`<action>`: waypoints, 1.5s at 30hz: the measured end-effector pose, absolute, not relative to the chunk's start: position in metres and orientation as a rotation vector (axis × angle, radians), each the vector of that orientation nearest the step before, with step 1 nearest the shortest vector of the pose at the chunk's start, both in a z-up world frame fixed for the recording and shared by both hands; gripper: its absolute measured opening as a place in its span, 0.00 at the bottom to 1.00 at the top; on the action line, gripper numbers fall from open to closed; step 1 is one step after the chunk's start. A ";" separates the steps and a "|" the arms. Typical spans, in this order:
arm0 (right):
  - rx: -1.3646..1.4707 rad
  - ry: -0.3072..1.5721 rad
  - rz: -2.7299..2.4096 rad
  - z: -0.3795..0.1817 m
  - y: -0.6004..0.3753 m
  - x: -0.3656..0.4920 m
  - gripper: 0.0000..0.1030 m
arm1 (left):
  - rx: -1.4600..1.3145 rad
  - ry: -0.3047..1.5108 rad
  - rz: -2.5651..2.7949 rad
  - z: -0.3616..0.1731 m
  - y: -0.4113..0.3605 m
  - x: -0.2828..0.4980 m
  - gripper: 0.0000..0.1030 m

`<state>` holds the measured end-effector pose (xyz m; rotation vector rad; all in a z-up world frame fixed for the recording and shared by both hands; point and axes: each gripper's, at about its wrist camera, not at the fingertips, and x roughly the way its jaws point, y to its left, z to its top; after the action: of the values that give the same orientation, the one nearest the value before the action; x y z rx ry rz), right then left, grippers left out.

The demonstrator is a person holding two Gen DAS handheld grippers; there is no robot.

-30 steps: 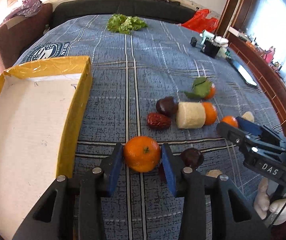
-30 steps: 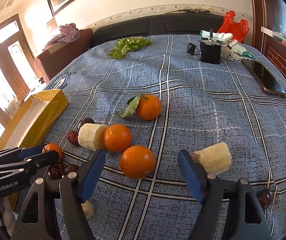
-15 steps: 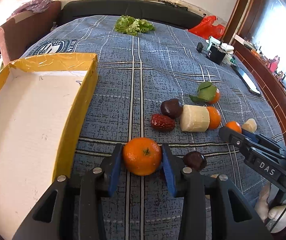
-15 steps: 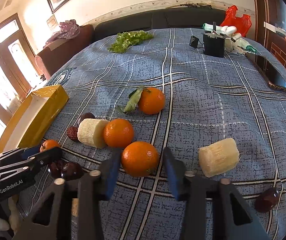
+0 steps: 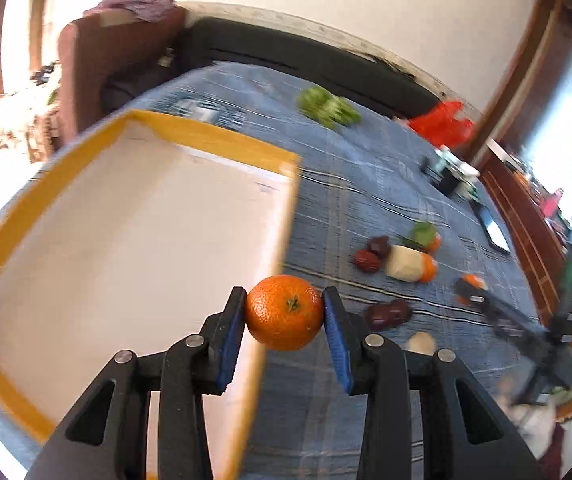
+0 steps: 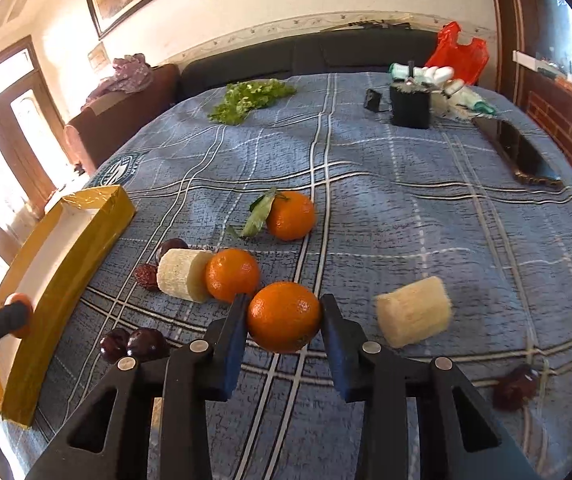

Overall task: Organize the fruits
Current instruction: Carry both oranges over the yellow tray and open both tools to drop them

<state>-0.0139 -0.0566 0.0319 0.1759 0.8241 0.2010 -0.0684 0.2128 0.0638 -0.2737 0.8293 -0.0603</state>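
The left gripper (image 5: pixel 284 314) has its blue pads clamped on a tangerine (image 5: pixel 284 312), lifted off the blue plaid bedspread (image 5: pixel 365 184) and hanging over the near wall of the yellow cardboard box (image 5: pixel 214 142). The right gripper (image 6: pixel 282 320) is closed around a second tangerine (image 6: pixel 284 317) down on the bedspread, just in front of another orange (image 6: pixel 232 275) that touches a pale sugarcane chunk (image 6: pixel 180 275). A leafy tangerine (image 6: pixel 290 215) sits farther back, with two dark plums (image 6: pixel 134 345) near the box
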 end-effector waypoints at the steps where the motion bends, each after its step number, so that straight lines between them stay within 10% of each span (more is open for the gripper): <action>1: 0.188 0.815 0.219 0.039 -0.053 -0.020 0.38 | -0.274 0.825 -0.035 0.065 0.222 -0.073 0.36; 28: -0.097 0.978 0.717 0.033 0.228 -0.081 0.39 | -0.436 0.829 0.242 0.038 0.367 -0.109 0.37; 33: -0.086 0.978 0.695 0.031 0.228 -0.077 0.42 | -0.459 0.804 0.247 0.047 0.367 -0.116 0.58; 45: 0.042 0.905 0.655 0.065 0.165 -0.102 0.60 | -0.469 0.710 0.211 0.092 0.341 -0.140 0.73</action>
<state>-0.1024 0.1646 0.0648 0.0424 0.9048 0.6547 -0.1397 0.3410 0.0916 -0.4692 0.7103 0.2109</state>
